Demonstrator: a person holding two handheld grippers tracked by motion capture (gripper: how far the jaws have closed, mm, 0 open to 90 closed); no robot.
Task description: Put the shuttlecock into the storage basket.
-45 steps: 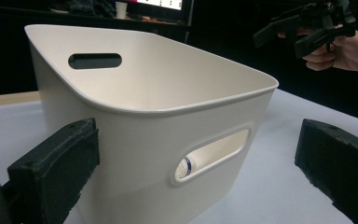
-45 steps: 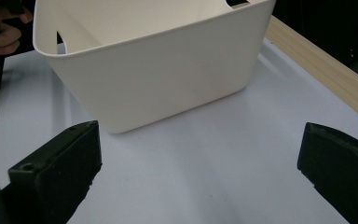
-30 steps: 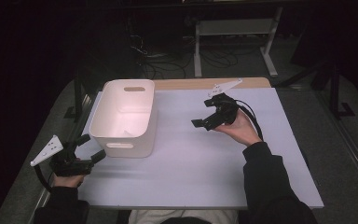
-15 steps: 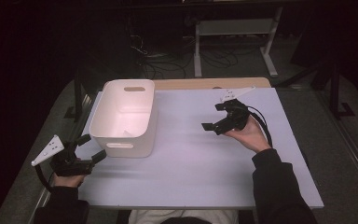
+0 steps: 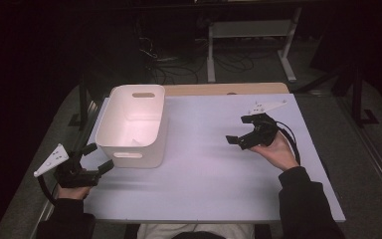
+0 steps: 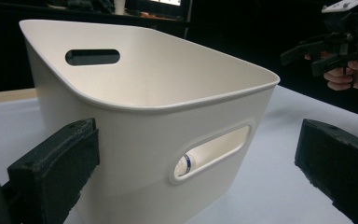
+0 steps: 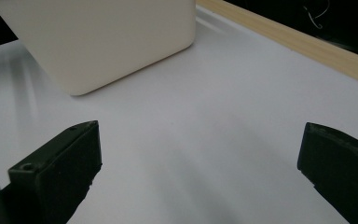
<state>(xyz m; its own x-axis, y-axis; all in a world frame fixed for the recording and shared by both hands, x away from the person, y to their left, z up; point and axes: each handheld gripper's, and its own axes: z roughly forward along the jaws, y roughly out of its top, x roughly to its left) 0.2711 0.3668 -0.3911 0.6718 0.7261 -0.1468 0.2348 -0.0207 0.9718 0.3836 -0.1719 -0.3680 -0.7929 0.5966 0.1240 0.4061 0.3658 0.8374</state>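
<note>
My left claw (image 5: pixel 95 158) is released, its jaws wide apart, low at the table's near left corner. The white bin (image 5: pixel 133 124) stands just in front of it, with its near handle slot (image 6: pixel 213 151) between my jaws but not touched. My right claw (image 5: pixel 242 130) is also released, well apart from the bin, above the white table (image 5: pixel 214 169).
</note>
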